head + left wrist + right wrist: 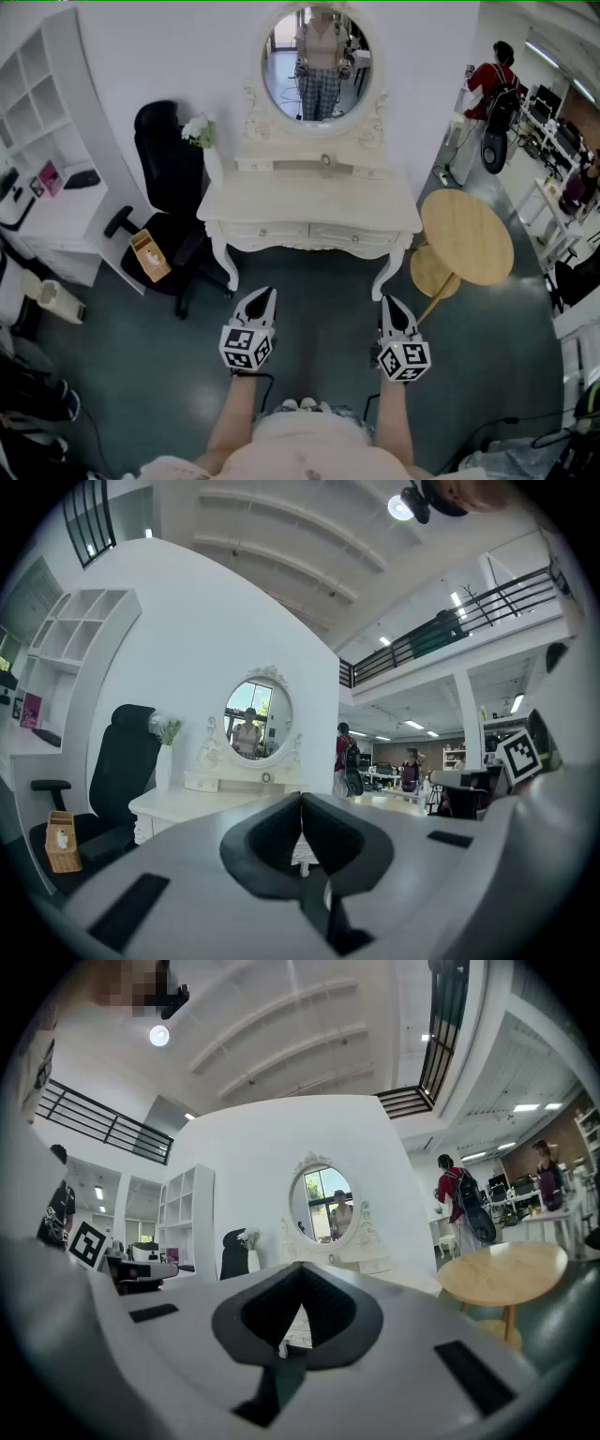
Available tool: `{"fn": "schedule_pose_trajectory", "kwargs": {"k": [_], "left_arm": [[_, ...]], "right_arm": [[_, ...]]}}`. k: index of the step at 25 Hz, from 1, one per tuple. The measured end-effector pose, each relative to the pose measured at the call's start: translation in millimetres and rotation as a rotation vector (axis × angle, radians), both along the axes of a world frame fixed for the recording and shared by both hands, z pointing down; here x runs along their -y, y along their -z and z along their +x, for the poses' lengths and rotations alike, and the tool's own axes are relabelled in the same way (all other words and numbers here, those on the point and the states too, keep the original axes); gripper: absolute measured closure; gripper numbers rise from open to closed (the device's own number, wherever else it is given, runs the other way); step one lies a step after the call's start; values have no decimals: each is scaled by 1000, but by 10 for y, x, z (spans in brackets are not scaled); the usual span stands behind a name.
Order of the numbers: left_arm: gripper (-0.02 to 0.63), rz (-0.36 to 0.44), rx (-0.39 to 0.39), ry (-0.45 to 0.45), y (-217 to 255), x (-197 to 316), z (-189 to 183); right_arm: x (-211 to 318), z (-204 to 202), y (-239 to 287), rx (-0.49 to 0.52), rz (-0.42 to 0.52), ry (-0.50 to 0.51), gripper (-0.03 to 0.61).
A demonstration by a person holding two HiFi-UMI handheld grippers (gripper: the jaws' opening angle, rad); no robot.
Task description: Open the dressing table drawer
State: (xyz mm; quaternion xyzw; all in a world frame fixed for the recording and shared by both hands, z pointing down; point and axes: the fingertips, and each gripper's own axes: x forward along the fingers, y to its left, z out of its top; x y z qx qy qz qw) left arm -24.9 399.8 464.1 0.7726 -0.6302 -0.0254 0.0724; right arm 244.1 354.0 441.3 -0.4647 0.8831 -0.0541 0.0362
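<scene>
A cream dressing table [309, 202] with an oval mirror [316, 62] stands against the white wall; its two front drawers [309, 233] are closed. It also shows in the left gripper view as the dressing table [187, 803] and in the right gripper view as the dressing table [356, 1265]. My left gripper [264, 296] and right gripper [389, 305] are held level side by side, well short of the table's front, pointing at it. Both have their jaws together with nothing between them: left gripper [302, 803], right gripper [302, 1274].
A black office chair [169, 187] stands left of the table, with a wooden tissue box [150, 255] on its seat. A round wooden side table [466, 236] stands to the right. White shelves [47, 122] line the left wall. A person in red [492, 84] stands far right.
</scene>
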Motion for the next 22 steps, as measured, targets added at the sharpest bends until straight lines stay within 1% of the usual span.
{"fn": "schedule_pose_trajectory", "kwargs": {"k": [14,22], "left_arm": [[586,-4,1,14,-32,-55,-101],[586,-24,-12,8,-101,-96,-117]], "right_arm": [[-33,-144,28,4,11,20,565],[-63,-145,9,36,-15,15,565]]}}
